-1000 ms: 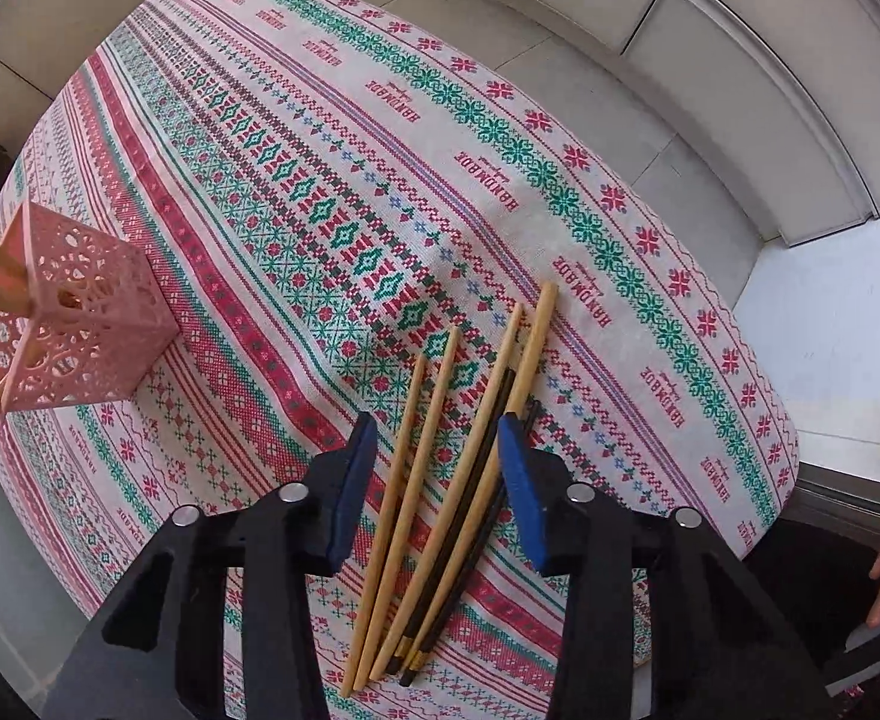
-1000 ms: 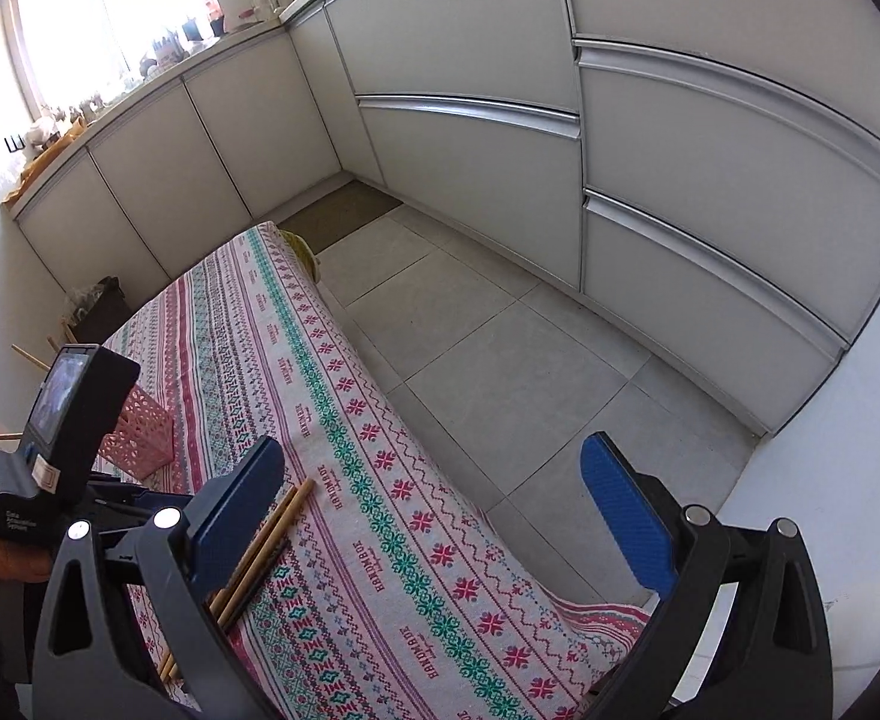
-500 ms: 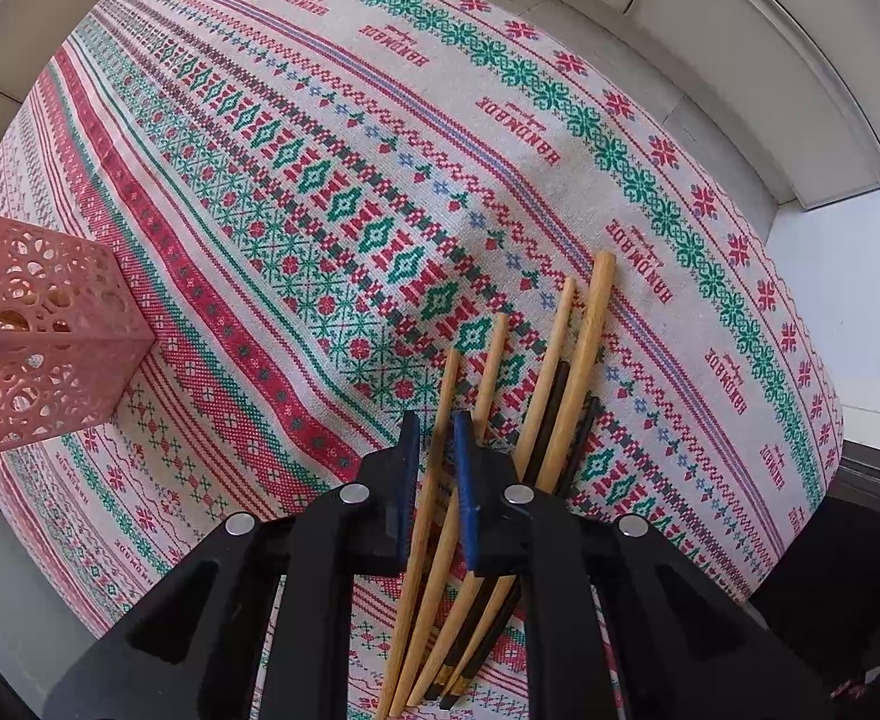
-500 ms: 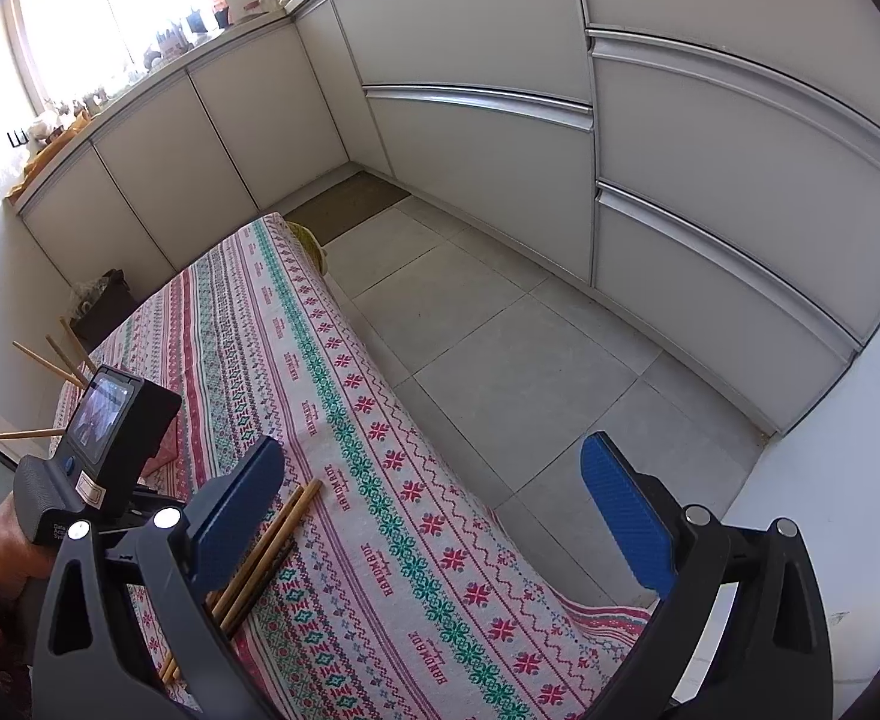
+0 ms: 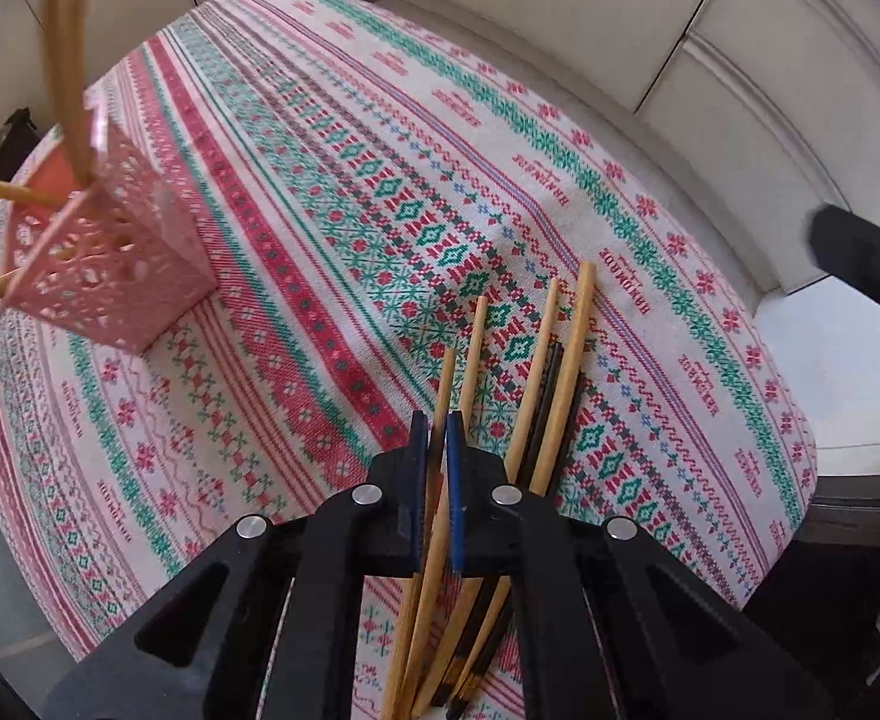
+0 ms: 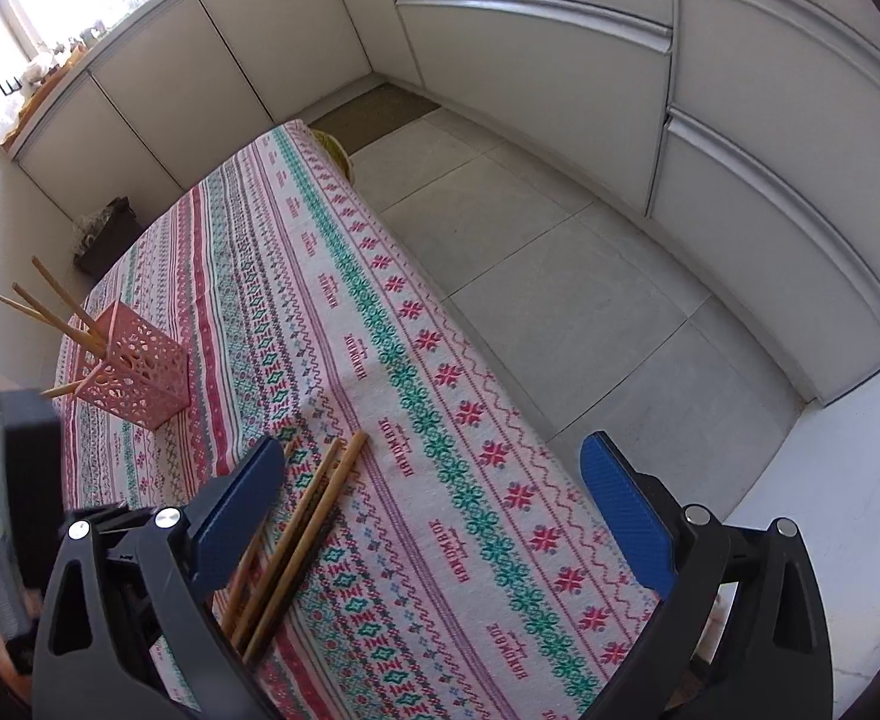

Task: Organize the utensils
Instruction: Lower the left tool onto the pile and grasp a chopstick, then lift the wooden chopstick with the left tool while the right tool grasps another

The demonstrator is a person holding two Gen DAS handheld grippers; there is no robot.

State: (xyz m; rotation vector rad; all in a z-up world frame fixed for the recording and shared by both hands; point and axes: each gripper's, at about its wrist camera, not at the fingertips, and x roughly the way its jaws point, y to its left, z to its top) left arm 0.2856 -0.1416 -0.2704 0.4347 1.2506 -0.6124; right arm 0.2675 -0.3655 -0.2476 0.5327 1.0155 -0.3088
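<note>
Left gripper jaws now closed on chopstick, right gripper jaws wide, patterned tablecloth, grey tile floor.

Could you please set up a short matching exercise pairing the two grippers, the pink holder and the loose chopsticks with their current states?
Things:
1. left gripper
2. right gripper
3. pink holder
4. loose chopsticks

States:
A. jaws wide apart, nothing between them
B. lying flat on the patterned tablecloth
C. standing upright with several chopsticks leaning out of it
D. shut on a single wooden chopstick

Pairs: 1-D, 2-A, 3-C, 4-B
</note>
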